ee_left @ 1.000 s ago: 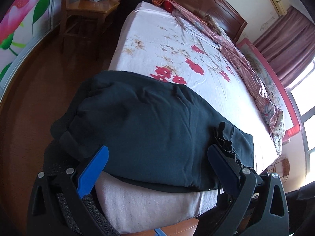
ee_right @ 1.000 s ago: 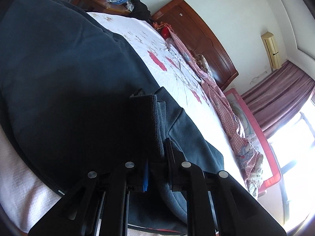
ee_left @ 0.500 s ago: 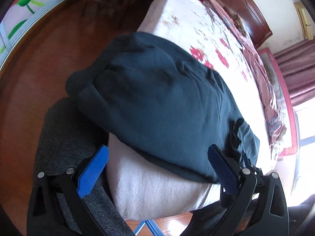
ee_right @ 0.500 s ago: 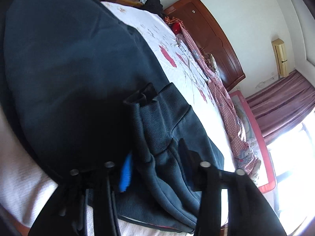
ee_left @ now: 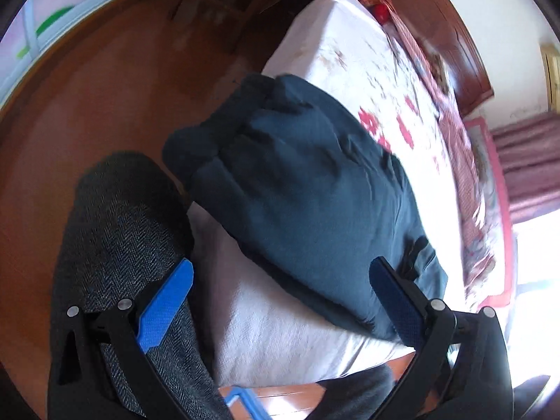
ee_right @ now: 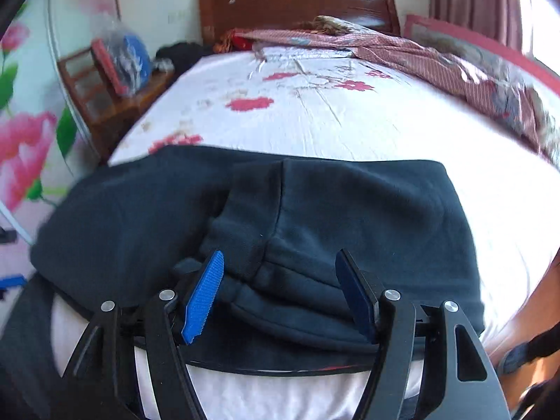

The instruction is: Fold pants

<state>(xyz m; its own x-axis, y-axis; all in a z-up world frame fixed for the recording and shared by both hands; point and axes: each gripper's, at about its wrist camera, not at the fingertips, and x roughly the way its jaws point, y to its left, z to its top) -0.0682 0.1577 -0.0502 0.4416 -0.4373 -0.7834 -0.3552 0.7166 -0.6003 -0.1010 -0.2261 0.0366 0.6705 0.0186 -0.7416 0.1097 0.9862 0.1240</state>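
Observation:
The dark navy pants (ee_left: 308,189) lie folded in a wide bundle at the foot end of the bed, one end hanging over the corner. In the right wrist view the pants (ee_right: 367,210) span the bed's near edge, with a bunched cuff or waistband lying on top. My left gripper (ee_left: 280,290) is open and empty, held off the bed's foot edge above the pants' near edge. My right gripper (ee_right: 280,287) is open, its blue fingers (ee_right: 204,294) on either side of the bunched fabric without pinching it.
The bed (ee_right: 315,112) has a white sheet with red flowers, a red patterned quilt (ee_right: 455,66) along its far side and a wooden headboard (ee_right: 297,0). A wooden chair (ee_right: 105,94) stands on the left. The person's grey trouser leg (ee_left: 119,245) is by the wooden floor (ee_left: 87,105).
My right gripper has opened and let go of the pants fabric, then swung to face the headboard. My left gripper stayed open and drew back and tilted down toward the floor.

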